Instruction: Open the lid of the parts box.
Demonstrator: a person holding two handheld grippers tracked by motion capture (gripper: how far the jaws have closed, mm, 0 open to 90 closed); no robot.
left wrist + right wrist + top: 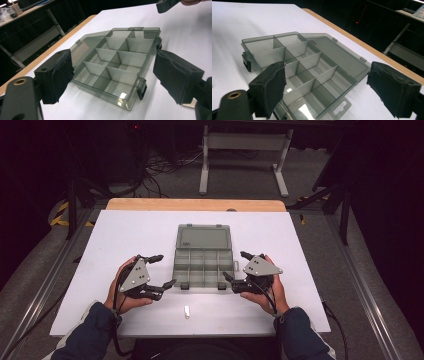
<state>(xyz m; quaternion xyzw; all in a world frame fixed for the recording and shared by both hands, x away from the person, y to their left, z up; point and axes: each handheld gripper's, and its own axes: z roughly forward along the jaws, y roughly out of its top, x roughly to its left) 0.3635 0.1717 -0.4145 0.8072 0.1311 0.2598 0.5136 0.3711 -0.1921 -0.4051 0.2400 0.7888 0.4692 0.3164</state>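
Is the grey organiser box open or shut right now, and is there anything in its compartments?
Open: the organiser box has its lid folded flat on the table behind it. Its compartments look empty.

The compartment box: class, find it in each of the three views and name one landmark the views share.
High view: the compartment box lies open at table centre, between the two grippers.
Left gripper view: centre, between the black jaws, lid to the upper left.
Right gripper view: centre-left, lid toward the right.
Shared landmark: the table's wooden far edge.

1 box (203,255), 1 small clip (187,312).
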